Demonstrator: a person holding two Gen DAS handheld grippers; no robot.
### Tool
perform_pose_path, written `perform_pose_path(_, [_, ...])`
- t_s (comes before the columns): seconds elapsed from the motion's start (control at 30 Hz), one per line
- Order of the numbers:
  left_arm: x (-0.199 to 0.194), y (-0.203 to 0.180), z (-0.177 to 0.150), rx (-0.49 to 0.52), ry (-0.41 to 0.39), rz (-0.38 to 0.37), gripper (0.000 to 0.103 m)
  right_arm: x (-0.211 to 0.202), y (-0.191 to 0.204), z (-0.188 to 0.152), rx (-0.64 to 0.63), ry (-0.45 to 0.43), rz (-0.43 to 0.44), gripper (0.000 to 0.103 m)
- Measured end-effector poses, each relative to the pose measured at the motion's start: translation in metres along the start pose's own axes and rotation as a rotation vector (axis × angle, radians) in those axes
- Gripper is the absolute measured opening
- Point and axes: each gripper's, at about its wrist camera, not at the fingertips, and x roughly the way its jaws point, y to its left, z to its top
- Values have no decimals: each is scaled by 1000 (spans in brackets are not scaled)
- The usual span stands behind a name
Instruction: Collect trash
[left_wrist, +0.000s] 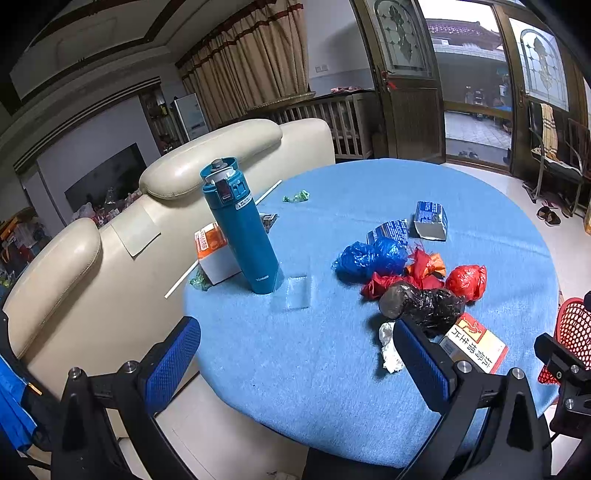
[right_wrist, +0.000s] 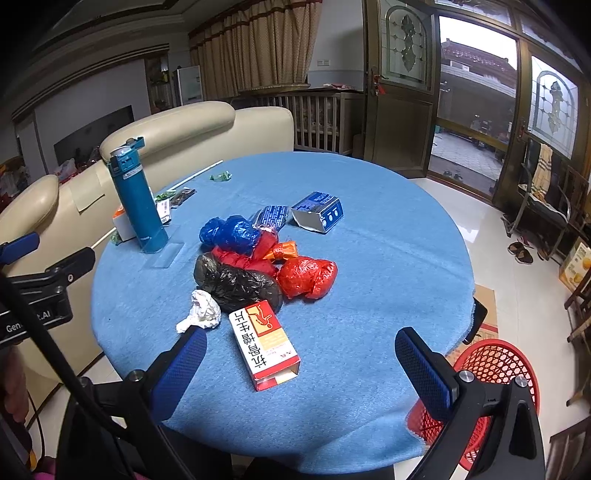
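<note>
A heap of trash lies mid-table on the blue cloth (right_wrist: 369, 266): a blue bag (right_wrist: 229, 232), red bags (right_wrist: 306, 277), a black bag (right_wrist: 236, 282), a crumpled white tissue (right_wrist: 201, 312) and a red-and-white carton (right_wrist: 263, 343). The same black bag (left_wrist: 424, 301) and carton (left_wrist: 476, 341) show by my left gripper's right finger. My left gripper (left_wrist: 295, 363) hovers open over the near table edge, nothing between its fingers. My right gripper (right_wrist: 301, 371) is open too, its fingers straddling the carton's near end without touching it. A red mesh basket (right_wrist: 495, 373) stands on the floor at right.
A teal flask (left_wrist: 240, 229) stands upright at the table's left, an orange-and-white box (left_wrist: 214, 251) behind it. Two torn blue cartons (right_wrist: 319, 210) lie further back, with green wrappers (left_wrist: 296, 196) and a white straw (left_wrist: 267, 192). A cream sofa (left_wrist: 92, 258) borders the left side.
</note>
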Motion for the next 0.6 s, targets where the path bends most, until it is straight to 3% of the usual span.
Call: perform_pose_path(0.6, [6, 7, -3, -10, 17, -14, 103, 5, 7, -1, -3, 9, 9, 103])
